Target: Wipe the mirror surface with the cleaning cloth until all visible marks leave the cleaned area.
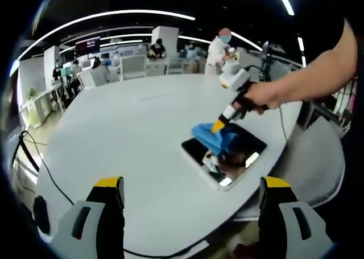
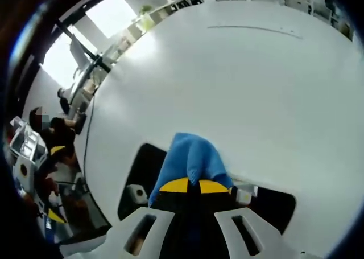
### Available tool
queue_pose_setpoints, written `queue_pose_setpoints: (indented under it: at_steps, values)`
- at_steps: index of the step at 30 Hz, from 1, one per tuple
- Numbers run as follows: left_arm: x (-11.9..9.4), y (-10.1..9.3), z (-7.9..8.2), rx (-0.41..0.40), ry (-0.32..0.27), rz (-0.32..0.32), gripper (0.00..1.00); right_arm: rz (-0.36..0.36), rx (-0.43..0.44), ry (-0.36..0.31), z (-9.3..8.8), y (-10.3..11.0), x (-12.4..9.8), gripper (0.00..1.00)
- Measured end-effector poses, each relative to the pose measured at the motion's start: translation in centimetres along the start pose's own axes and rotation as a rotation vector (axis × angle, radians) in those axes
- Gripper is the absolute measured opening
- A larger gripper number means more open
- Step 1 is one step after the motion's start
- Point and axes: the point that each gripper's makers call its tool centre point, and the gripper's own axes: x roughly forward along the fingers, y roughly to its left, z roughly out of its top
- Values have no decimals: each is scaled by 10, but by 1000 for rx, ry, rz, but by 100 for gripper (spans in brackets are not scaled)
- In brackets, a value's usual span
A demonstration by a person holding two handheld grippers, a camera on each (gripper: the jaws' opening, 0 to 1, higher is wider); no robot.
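The white bench (image 1: 131,139) lies bare and open across its far and left stretches. Near its right edge the mirror (image 1: 224,153) lies flat, with the blue cloth (image 1: 219,136) and right gripper (image 1: 219,124) over its far corner.

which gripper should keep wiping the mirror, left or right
Right. The right gripper is shut on the blue cloth, pressing it on the mirror. The left gripper is open, back from the mirror.
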Motion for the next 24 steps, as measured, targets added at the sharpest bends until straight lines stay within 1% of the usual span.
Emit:
queue_pose_setpoints:
  at_steps: [3,7,11,17,21,24]
  values:
    - [0,1,-1,2,3,-1,99,9,8,1,0,0,0,0]
    - [-1,0,-2,11,7,-7,99,0,-9,-3,-1,0,-2,0]
    - [-5,5,1,5,-3,8,99,-6,2,-16,-2,-4,-4,0]
    - [-8,6,-5,-3,2,17,99,-11,-1,-10,-4,-11,-7,0]
    - [-6,4,-6,2,10,11,99,-10,7,-8,-5,-16,-9,0]
    - [-5,4,-4,6,10,8,99,-9,8,-5,-5,-18,-10,0]
